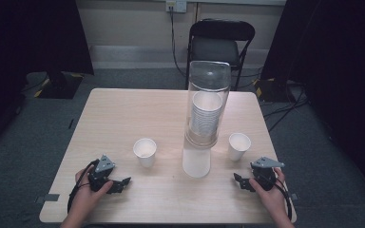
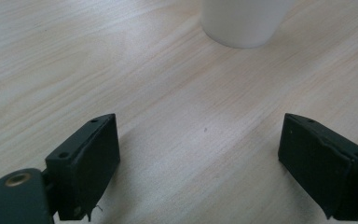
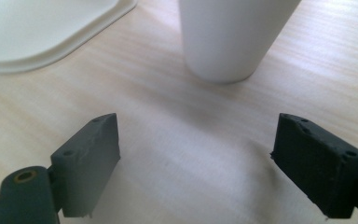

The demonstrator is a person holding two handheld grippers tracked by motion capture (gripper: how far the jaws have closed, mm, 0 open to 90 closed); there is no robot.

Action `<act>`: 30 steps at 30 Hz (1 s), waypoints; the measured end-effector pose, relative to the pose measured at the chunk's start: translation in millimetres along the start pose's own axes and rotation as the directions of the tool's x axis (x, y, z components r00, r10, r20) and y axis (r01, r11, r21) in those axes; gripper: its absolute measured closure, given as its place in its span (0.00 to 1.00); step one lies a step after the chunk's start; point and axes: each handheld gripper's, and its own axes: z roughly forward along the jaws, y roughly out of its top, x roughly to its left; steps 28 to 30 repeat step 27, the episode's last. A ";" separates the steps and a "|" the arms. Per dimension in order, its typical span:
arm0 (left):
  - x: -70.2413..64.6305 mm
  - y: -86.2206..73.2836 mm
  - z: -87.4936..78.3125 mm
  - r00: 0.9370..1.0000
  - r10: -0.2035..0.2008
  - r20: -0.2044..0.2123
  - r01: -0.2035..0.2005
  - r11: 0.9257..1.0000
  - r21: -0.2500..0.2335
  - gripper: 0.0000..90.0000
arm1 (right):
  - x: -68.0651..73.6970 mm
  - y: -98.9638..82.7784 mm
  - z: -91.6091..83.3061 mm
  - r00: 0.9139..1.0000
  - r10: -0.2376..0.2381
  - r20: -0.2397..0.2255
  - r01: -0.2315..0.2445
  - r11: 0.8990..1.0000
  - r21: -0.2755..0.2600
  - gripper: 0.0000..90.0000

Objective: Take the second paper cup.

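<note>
A clear tube dispenser (image 1: 207, 102) with a stack of white cups inside stands mid-table on a flat white base (image 1: 196, 164). One white paper cup (image 1: 145, 151) stands upright to its left and another (image 1: 239, 146) to its right. My left gripper (image 1: 120, 183) rests low near the front left edge. Its jaws are open and empty (image 2: 199, 120), and a white cup (image 2: 244, 21) stands just ahead. My right gripper (image 1: 240, 181) sits at the front right, also open and empty (image 3: 196, 119). It faces a cup (image 3: 233, 37) and a corner of the white base (image 3: 42, 28).
The light wooden table (image 1: 123, 114) is bare across its rear half. A black folding chair (image 1: 221, 42) stands behind the far edge. Dark curtains hang at both sides, and cables lie on the floor at the right.
</note>
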 end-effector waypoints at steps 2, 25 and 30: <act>0.1 0.0 0.0 1.000 0.001 0.000 -0.001 1.000 0.000 0.13 | 1.8 -2.6 -2.7 1.000 -0.004 -0.005 0.004 1.000 -0.001 0.16; 0.0 0.0 0.0 1.000 0.001 0.000 -0.001 1.000 0.000 0.13 | 8.2 -16.2 -11.9 0.998 -0.044 -0.053 0.046 0.999 0.029 0.15; 0.0 0.0 0.0 1.000 0.001 0.000 -0.001 1.000 0.000 0.13 | 8.0 -16.2 -12.1 0.997 -0.046 -0.055 0.048 0.998 0.030 0.15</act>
